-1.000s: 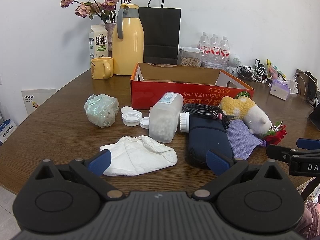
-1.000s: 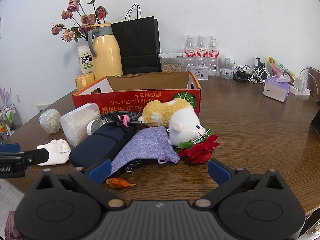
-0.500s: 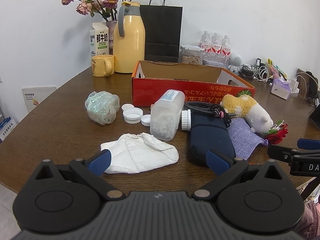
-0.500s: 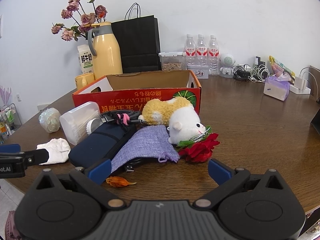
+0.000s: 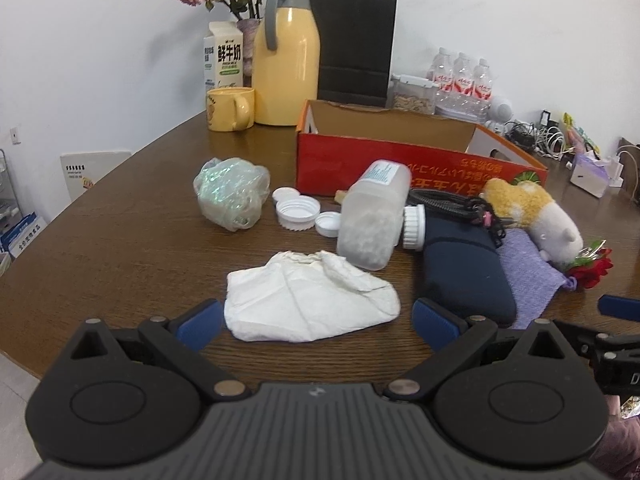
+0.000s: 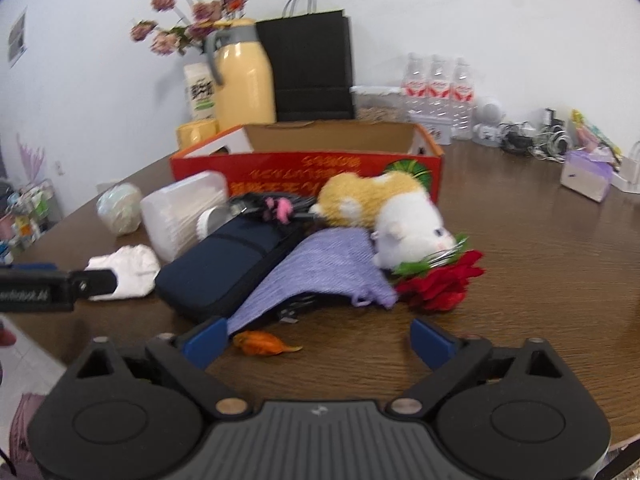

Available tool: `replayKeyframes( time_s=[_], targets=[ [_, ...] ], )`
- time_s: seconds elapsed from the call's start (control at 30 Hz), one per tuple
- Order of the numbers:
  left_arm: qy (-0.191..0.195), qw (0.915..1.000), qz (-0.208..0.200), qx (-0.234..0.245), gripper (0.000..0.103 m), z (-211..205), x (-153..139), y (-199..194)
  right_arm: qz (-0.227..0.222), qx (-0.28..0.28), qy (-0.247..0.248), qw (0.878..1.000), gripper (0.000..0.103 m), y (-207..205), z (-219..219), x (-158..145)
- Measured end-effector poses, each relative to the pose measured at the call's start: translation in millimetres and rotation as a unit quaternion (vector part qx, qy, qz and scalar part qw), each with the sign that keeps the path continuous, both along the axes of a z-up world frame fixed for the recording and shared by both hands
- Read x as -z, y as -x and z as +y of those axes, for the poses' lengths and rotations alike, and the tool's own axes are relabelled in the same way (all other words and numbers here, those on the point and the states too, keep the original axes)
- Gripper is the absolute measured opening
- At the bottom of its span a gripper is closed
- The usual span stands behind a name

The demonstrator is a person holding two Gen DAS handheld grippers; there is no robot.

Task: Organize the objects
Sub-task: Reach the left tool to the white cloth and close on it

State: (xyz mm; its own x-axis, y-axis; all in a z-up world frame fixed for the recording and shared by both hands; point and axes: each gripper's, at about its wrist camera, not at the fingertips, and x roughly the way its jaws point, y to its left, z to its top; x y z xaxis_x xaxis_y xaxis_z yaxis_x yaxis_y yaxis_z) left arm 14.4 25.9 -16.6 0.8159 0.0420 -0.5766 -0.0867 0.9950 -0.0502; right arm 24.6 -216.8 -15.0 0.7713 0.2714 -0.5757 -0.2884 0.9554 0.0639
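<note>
An open red cardboard box stands at mid table; it also shows in the right wrist view. In front of it lie a white cloth, a translucent plastic jar on its side, several white caps, a crumpled plastic bag, a navy pouch, a purple cloth bag, a plush hamster, a red rose and an orange petal. My left gripper is open just before the white cloth. My right gripper is open near the purple bag.
At the back stand a yellow thermos, a milk carton, a yellow mug, a black paper bag, water bottles and cables. The table's front edge lies just under both grippers.
Both grippers have moved forward toward the objects; the left one is now closer to the white cloth. Both stay open and nothing on the table has moved.
</note>
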Motion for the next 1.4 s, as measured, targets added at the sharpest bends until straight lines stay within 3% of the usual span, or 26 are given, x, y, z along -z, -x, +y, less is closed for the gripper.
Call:
replayKeyframes(
  time_s=[0.17,0.37,0.77,1.07,1.23,1.4],
  targets=[
    [0.002,0.9999,0.009,-0.005,0.103,6,6,-2,0.011,-0.019,-0.002,1.0,0.067,-3,11,7],
    [0.007,0.9998,0.014,-0.012,0.103,12,10,-4,-0.008,-0.05,0.024,0.998,0.04,3,25,10],
    [0.007,0.9997,0.018,-0.016,0.103,13,11,-5,-0.018,-0.041,0.017,0.999,0.04,10,13,7],
    [0.008,0.9993,0.018,-0.03,0.103,7,8,-28,-0.047,-0.026,0.004,0.999,0.04,9,-4,-6],
    [0.008,0.9982,0.042,-0.043,0.103,5,15,-47,-0.057,-0.028,0.003,0.998,0.04,5,-6,-10],
    [-0.008,0.9987,0.025,-0.044,0.103,1,21,-51,-0.057,-0.033,-0.003,0.998,0.04,0,-6,-9]
  ],
)
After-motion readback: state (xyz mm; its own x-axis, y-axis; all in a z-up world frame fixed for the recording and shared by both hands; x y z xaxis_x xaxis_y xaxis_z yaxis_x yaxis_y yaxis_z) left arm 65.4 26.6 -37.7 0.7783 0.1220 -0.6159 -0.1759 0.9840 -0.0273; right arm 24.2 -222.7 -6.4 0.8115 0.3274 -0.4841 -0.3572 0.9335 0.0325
